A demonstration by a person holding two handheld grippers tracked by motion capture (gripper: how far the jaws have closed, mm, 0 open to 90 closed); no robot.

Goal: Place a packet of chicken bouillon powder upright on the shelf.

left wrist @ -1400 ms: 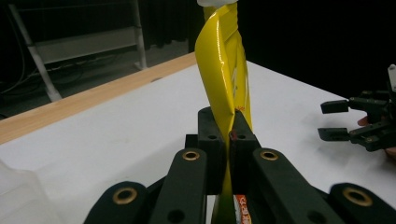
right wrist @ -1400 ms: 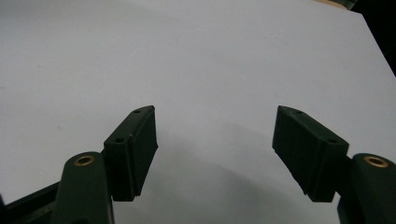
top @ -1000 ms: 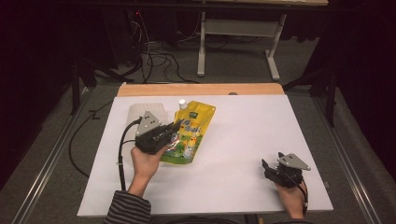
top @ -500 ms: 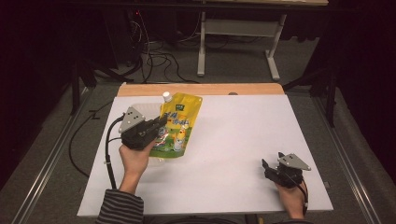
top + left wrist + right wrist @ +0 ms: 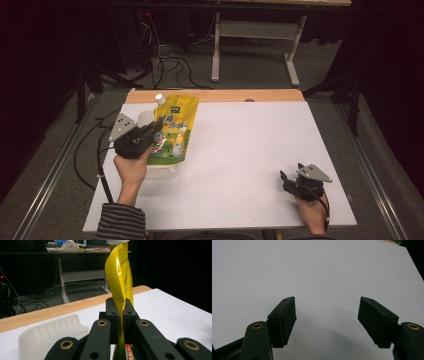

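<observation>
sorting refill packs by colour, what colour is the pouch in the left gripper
Bright yellow pouch with a white cap; clearest in the high view.

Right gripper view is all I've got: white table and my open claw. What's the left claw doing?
Observer: The left claw is shut on the edge of a yellow pouch.
Operator: Which way up is the pouch?
Observer: Upright, with its white cap on top.
Operator: Anything close to it?
Observer: A clear tray lies just beside the left claw.
</observation>
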